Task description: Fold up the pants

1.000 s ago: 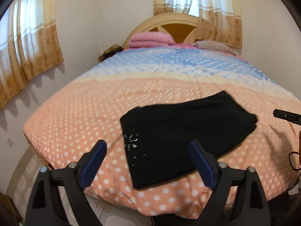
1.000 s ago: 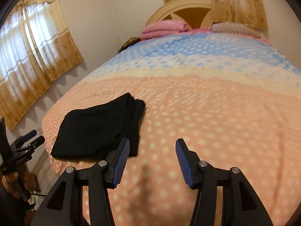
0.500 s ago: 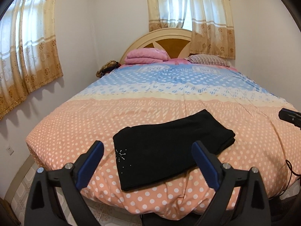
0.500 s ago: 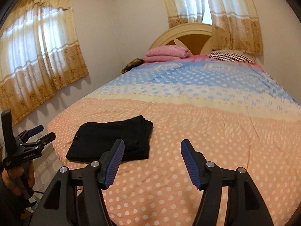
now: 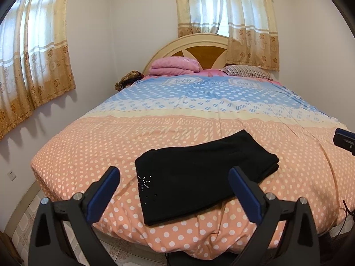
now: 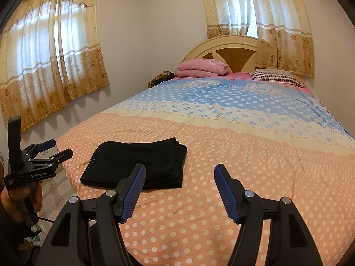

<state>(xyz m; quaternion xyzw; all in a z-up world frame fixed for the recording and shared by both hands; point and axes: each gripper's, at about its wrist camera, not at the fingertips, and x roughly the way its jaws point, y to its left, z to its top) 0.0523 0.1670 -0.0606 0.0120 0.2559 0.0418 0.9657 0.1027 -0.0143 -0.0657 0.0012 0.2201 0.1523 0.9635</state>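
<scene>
The black pants lie folded in a flat rectangle on the bed near its foot corner, with a small sparkly star on one end. They also show in the right wrist view. My left gripper is open and empty, held back off the bed's foot edge, apart from the pants. It also shows at the left of the right wrist view. My right gripper is open and empty above the bedspread to the right of the pants. Its tip shows in the left wrist view.
The bed has a polka-dot orange and blue spread. Pink folded bedding and a striped pillow lie by the headboard. Curtained windows are on the left and back walls. Tiled floor lies below the bed's corner.
Both grippers have pulled back and tilted up from the bed, so the pants look smaller and farther away. The pants have not moved.
</scene>
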